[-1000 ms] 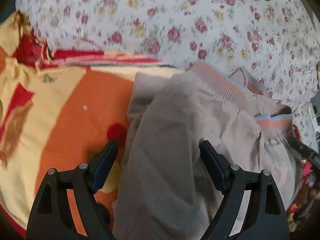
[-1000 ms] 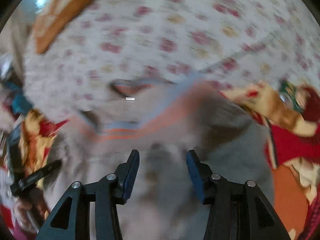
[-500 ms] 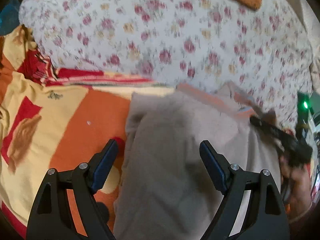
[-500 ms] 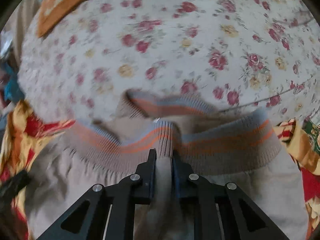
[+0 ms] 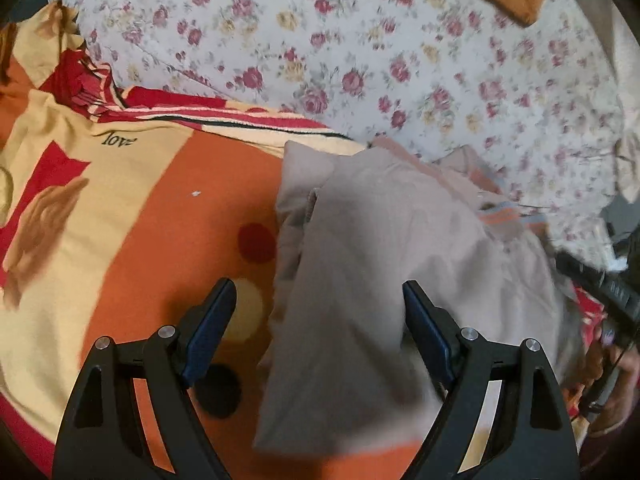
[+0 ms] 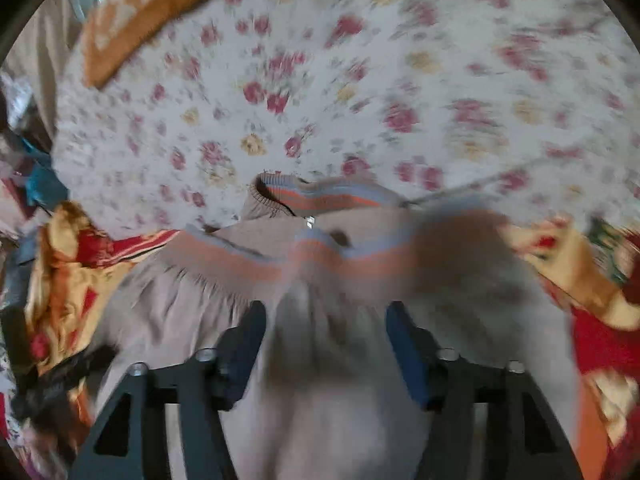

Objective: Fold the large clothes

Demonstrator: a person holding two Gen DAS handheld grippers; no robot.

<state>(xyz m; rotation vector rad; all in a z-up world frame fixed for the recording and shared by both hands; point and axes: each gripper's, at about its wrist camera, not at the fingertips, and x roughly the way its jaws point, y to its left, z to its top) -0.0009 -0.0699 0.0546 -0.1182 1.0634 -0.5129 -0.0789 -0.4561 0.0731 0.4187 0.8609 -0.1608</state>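
Currently: beige garment [image 5: 384,264] lies folded on the bed, long axis running from lower centre toward upper right of left-wrist frame, striped waistband [image 6: 320,258] at far end. Right tool [image 6: 324,344] nearer to waistband, jaws opening, cloth between but not pinched. Left tool [image 5: 320,328] spread wide over lower end, gripping nothing.

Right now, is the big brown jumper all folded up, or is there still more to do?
Partly. The taupe knit jumper with orange and blue striped ribbing already lies doubled over on the orange and yellow patterned blanket. Neither set of tongs grips it: the left tongs stand wide above it, and the right tongs are opening over the cloth near the striped hem. The bundle looks lumpy, so smoothing and another fold probably remain.
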